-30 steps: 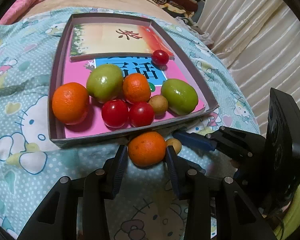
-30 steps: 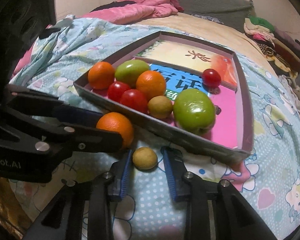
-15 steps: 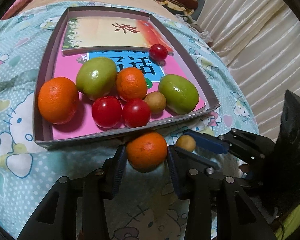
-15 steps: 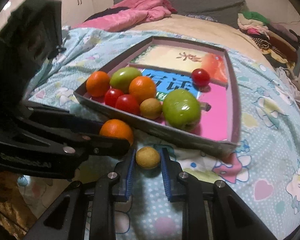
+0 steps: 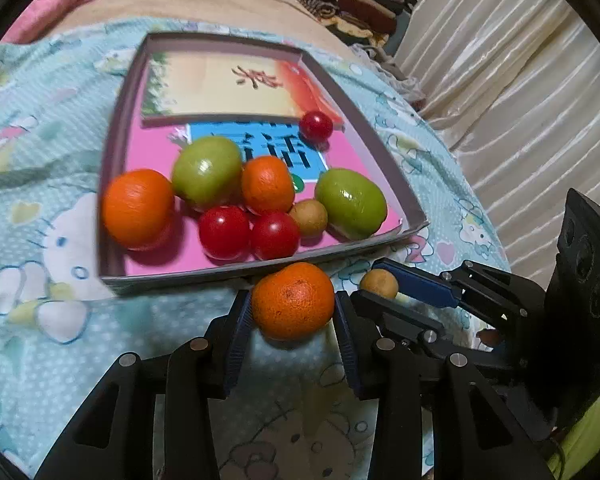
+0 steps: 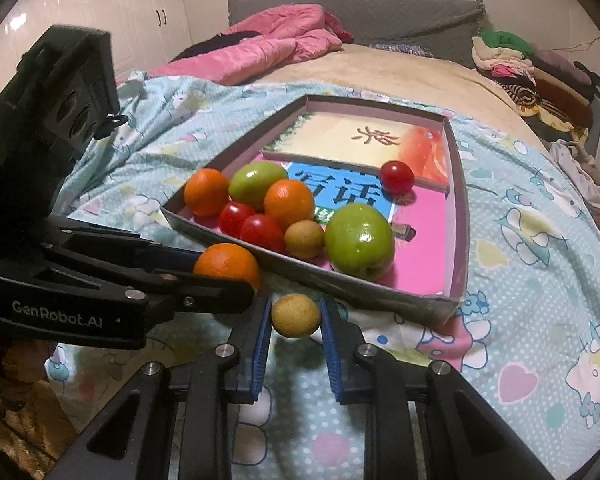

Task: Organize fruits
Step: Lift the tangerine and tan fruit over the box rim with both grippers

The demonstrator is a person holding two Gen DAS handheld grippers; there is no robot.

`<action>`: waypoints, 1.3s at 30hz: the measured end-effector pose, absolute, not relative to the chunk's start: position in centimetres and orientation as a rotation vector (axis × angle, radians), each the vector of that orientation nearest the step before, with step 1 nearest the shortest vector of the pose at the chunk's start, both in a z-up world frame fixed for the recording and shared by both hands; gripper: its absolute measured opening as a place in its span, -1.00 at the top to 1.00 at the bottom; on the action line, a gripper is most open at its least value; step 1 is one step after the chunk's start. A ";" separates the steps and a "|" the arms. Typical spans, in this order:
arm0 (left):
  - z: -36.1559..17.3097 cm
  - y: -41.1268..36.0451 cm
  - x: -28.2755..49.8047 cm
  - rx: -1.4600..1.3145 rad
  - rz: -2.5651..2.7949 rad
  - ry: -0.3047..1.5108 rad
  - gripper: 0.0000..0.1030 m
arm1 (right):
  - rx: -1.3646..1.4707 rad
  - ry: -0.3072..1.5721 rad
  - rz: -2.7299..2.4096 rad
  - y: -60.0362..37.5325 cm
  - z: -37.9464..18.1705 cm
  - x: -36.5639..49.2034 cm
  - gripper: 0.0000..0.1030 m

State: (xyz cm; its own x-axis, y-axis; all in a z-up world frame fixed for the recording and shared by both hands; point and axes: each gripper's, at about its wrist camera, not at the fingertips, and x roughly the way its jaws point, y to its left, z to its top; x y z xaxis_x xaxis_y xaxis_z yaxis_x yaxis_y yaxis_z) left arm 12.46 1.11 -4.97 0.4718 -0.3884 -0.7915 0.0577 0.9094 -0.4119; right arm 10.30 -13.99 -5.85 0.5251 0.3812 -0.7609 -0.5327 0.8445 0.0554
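Note:
My left gripper (image 5: 292, 310) is shut on an orange tangerine (image 5: 293, 300), held just above the blanket at the tray's near edge. Beside it, my right gripper (image 6: 296, 314) is shut on a small tan round fruit (image 6: 295, 315), also slightly off the blanket. The left wrist view shows that tan fruit (image 5: 379, 283) between the right gripper's blue pads. A shallow grey-walled tray (image 5: 116, 128) with a pink floor holds two tangerines, two green fruits (image 5: 206, 170), three red tomatoes (image 5: 224, 232) and another tan fruit (image 5: 309, 218), clustered at its near end.
The tray lies on a light-blue cartoon-print blanket (image 6: 540, 240) spread over a bed. A pink quilt (image 6: 260, 52) lies at the far end, folded clothes (image 6: 512, 56) at the far right. Cream curtains (image 5: 520, 80) hang to the right. A printed card (image 5: 220, 84) covers the tray's far half.
My right gripper's jaws have shut onto the tan fruit and raised it a little. The left gripper keeps its hold on the tangerine, nearly still.

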 end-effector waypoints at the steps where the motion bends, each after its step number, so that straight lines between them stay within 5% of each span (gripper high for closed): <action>1: -4.7 1.3 12.2 -0.358 -0.283 1.042 0.19 | -0.190 0.849 0.554 -14.0 -5.7 10.2 0.52; 39: 0.5 2.9 8.9 -0.282 -0.174 0.876 0.19 | -0.097 0.661 0.624 -14.4 -1.7 9.0 0.52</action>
State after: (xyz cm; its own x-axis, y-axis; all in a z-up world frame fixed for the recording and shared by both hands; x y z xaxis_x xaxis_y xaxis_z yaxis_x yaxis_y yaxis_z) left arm 8.88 2.86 0.50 0.6292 -0.2639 -0.7310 0.0347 0.9492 -0.3129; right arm 9.03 -14.42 -1.67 0.6148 0.5113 -0.6005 -0.5708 0.8139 0.1086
